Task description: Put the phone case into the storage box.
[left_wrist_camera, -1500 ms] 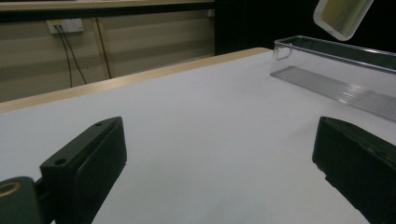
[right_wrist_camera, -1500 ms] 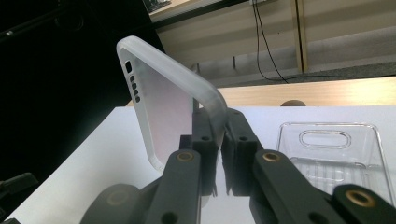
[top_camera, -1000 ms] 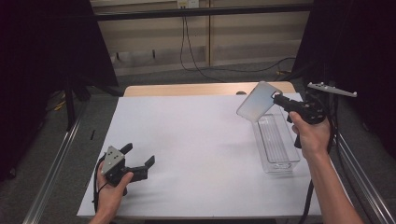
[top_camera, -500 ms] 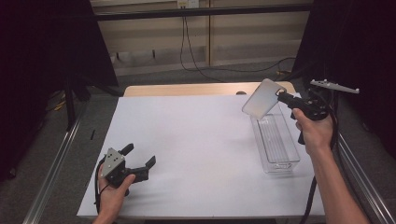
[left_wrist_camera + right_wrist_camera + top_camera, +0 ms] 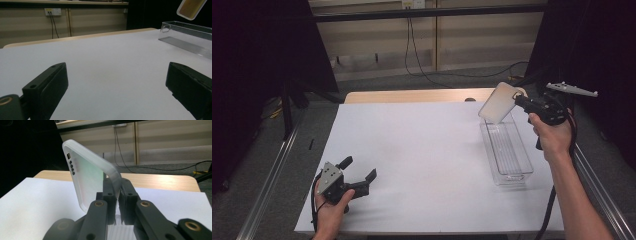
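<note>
the right gripper [image 5: 515, 98] has its fingers clamped on one edge of a phone case [image 5: 496, 103], held above the far end of the tray [image 5: 507, 152] by the bench's right edge. the case looks light, bendy and slick, so the rim suits gripping. one case, one tray. the left gripper [image 5: 361, 175] rests open near the front-left corner.

left gripper [image 5: 359, 176]: jaws wide, low; right gripper [image 5: 518, 101]: jaws clamped, raised

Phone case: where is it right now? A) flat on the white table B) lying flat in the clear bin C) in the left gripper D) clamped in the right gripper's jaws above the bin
D: the right gripper pinches the phone case by one edge, above the clear bin.
</note>
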`<state>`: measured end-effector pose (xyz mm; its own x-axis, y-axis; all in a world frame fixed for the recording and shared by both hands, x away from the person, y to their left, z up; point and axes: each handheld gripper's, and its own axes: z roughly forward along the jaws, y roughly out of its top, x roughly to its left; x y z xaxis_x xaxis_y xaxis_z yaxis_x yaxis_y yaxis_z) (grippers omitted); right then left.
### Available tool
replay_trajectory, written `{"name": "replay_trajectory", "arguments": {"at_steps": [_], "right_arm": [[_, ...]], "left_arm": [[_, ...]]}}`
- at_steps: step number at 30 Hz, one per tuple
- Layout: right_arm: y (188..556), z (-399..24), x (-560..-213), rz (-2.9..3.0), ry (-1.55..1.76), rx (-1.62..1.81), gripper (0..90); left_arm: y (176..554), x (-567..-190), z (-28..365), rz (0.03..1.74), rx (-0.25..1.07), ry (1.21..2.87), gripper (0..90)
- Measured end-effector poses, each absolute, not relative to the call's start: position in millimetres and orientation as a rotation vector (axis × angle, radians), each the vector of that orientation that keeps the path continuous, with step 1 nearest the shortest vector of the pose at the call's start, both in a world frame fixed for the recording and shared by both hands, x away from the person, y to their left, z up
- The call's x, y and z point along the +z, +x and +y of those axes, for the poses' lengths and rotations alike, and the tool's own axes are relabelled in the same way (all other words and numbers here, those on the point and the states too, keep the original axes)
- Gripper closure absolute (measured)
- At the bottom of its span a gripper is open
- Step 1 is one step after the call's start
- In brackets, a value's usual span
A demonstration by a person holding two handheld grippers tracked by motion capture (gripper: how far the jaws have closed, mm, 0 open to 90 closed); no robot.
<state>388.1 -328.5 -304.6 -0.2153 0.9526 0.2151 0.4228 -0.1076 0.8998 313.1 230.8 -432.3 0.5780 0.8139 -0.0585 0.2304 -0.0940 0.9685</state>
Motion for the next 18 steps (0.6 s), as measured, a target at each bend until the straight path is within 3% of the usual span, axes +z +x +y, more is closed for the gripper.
{"name": "replay_trajectory", "arguments": {"at_steps": [18], "right_arm": [[402.2,-340.5,-314.0,1.645,1.473,1.232,84.4]], "left_arm": [[314.0,-433.6,226.5,0.886,0.611,1.641,4.4]]}}
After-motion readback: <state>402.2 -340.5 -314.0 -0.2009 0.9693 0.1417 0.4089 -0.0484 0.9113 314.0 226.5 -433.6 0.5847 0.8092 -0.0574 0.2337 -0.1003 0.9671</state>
